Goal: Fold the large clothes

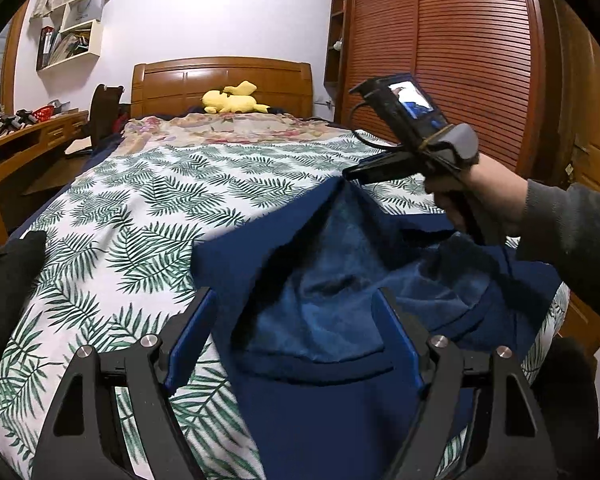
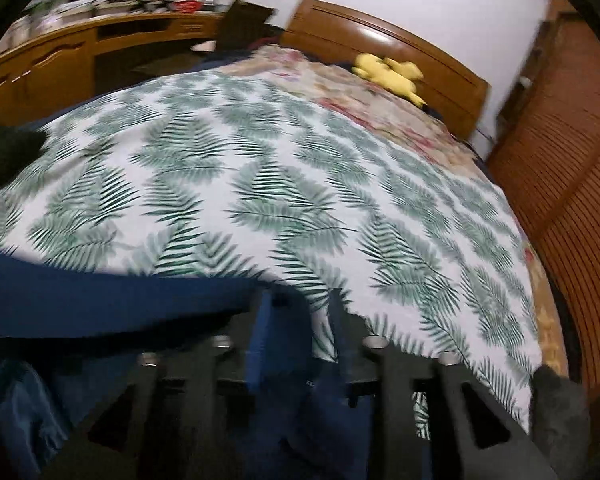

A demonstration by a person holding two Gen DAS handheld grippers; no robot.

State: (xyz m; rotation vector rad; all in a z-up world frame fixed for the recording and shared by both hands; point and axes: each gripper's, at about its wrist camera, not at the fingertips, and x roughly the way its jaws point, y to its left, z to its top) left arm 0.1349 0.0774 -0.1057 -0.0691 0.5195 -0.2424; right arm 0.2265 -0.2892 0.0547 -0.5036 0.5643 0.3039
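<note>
Bed with white cover printed in green palm fronds [image 1: 140, 208] — fills most of both views; a floral beige quilt [image 1: 236, 128] lies across its far end, against the brown wooden headboard [image 1: 220, 80].

Tall reddish-brown louvred wooden wardrobe [image 1: 440, 48] — stands to the right of the bed.

Long brown wooden desk [image 1: 24, 140] — to the left of the bed, small clutter on top; white wall shelves [image 1: 76, 28] hang above it.

Large navy-blue garment with a lighter, shiny blue lining [image 1: 332, 300] — lies on the near right part of the fern cover. One edge is drawn up into a peak, leaving the lining exposed in a hollow beneath it. A dark seam curves across the near portion.

Right gripper [image 1: 350, 174] — black, held by a hand in a grey sleeve, a small lit screen on its top. Its tips are pinched together on the raised navy edge. In its own blurred view, blue cloth sits between its fingers [image 2: 340, 320].

Left gripper [image 1: 296, 336] — black frame with blue-faced pads [image 1: 188, 340], spread wide, holding nothing. It hovers above the near part of the garment, one finger over the fern cover, the other over the blue cloth.

Yellow plush toy [image 1: 232, 100] — lies at the headboard, beyond the quilt.
</note>
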